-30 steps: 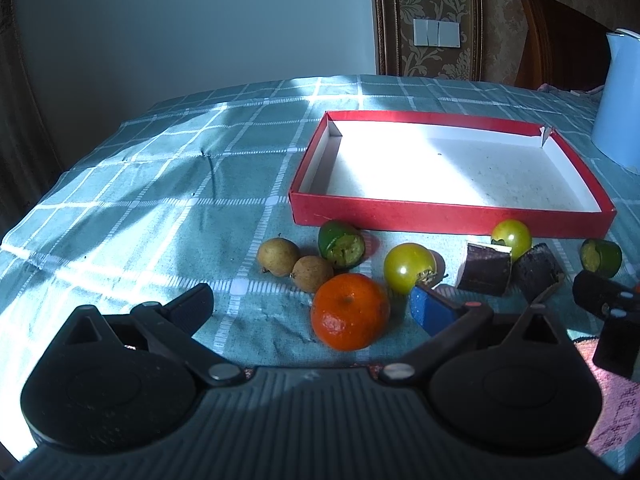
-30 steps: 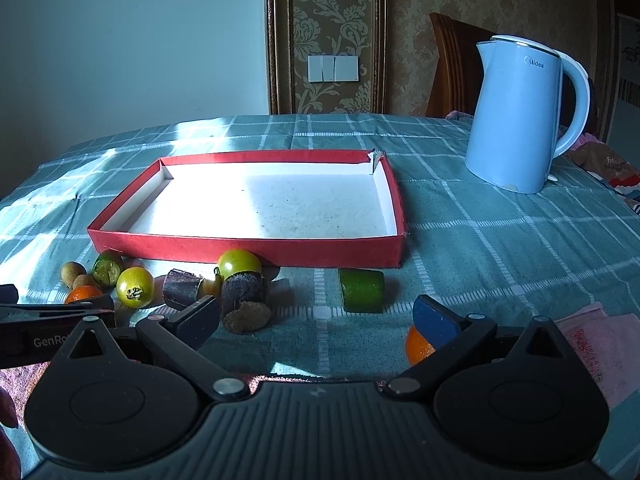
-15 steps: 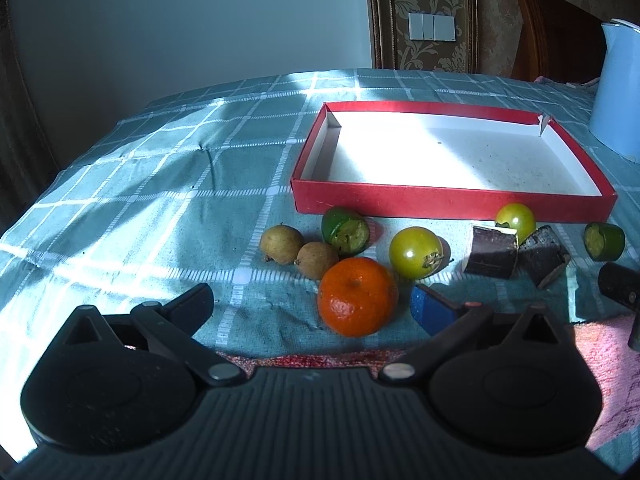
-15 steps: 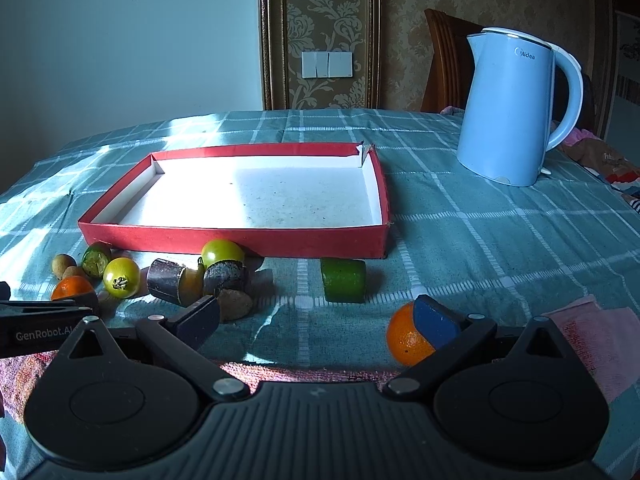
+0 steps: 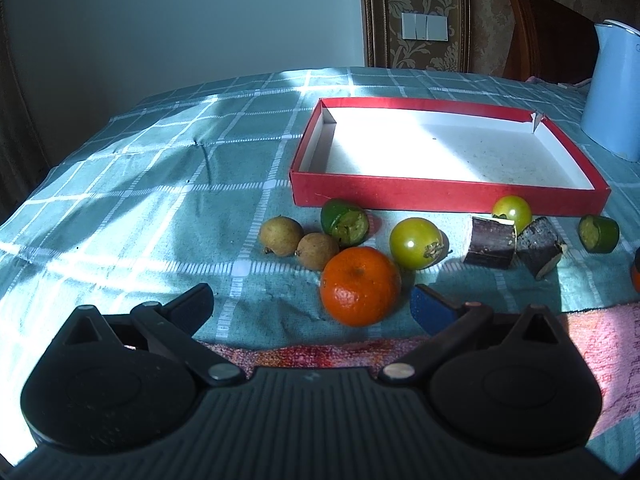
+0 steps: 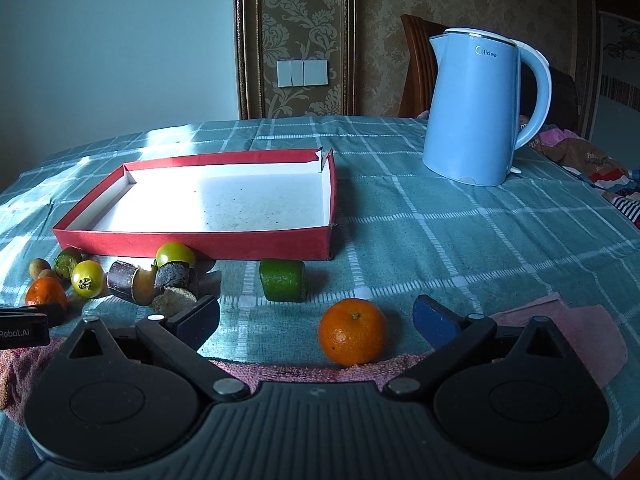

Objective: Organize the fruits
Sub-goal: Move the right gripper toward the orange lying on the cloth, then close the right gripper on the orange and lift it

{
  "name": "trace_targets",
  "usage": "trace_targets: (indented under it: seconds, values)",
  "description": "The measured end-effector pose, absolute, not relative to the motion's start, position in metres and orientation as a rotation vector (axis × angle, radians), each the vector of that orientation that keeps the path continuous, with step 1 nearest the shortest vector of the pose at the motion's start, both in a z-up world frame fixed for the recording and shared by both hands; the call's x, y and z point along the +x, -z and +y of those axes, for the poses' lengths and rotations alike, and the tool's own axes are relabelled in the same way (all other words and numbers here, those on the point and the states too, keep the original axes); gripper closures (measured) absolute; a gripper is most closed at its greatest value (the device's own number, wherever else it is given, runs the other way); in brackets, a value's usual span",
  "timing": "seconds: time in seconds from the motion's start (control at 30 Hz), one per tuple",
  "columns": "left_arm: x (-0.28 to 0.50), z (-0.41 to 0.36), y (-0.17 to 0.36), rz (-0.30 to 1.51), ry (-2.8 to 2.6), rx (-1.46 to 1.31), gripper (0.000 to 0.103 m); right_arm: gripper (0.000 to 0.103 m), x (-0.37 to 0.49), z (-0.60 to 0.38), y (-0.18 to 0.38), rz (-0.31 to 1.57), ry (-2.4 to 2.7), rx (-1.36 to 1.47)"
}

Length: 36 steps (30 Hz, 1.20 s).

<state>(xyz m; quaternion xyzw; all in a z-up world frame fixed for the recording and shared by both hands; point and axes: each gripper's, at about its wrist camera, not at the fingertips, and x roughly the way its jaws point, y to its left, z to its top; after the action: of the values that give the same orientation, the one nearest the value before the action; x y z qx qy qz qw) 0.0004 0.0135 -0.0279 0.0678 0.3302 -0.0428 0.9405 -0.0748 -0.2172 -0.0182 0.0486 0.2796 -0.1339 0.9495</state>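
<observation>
A shallow red box (image 5: 440,192) (image 6: 192,240) with a white floor stands on the checked cloth with nothing in it. In front of it lie two brown longans (image 5: 280,236), a cut green fruit (image 5: 345,222), an orange (image 5: 359,286), two green tomatoes (image 5: 416,243), two dark cane pieces (image 5: 490,242) and a green chunk (image 5: 598,234) (image 6: 282,280). My left gripper (image 5: 312,308) is open, the orange just ahead, between its fingers. My right gripper (image 6: 316,318) is open, with a second orange (image 6: 352,336) between its fingers.
A pale blue kettle (image 6: 476,108) stands at the back right of the table. A pink cloth (image 6: 560,332) (image 5: 580,340) lies along the near edge under both grippers. A wooden chair (image 5: 548,48) stands behind the table. The left gripper's body (image 6: 24,326) shows at the right view's left edge.
Both grippers have drawn back and risen, so the fruit row sits farther ahead. The second orange has come fully into view between the right gripper's fingers. Nothing was grasped.
</observation>
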Motion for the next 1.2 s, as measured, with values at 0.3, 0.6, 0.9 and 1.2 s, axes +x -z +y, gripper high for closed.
trace_targets:
  seconds: [0.3,0.6,0.9,1.2]
  values:
    - [0.002,0.015,0.028,0.679,0.101,0.128,0.0,0.017,-0.064,-0.225,0.026,0.614,0.306,0.082]
    - [0.003,0.029,0.029,0.689,0.109,0.079,0.0,0.027,-0.054,-0.227,0.04,0.674,0.316,0.092]
    - [-0.003,0.016,0.026,0.666,0.163,0.105,0.0,0.037,-0.051,-0.228,0.046,0.687,0.316,0.099]
    - [0.007,0.011,0.035,0.695,0.179,0.081,0.0,0.044,-0.052,-0.223,0.045,0.676,0.317,0.078]
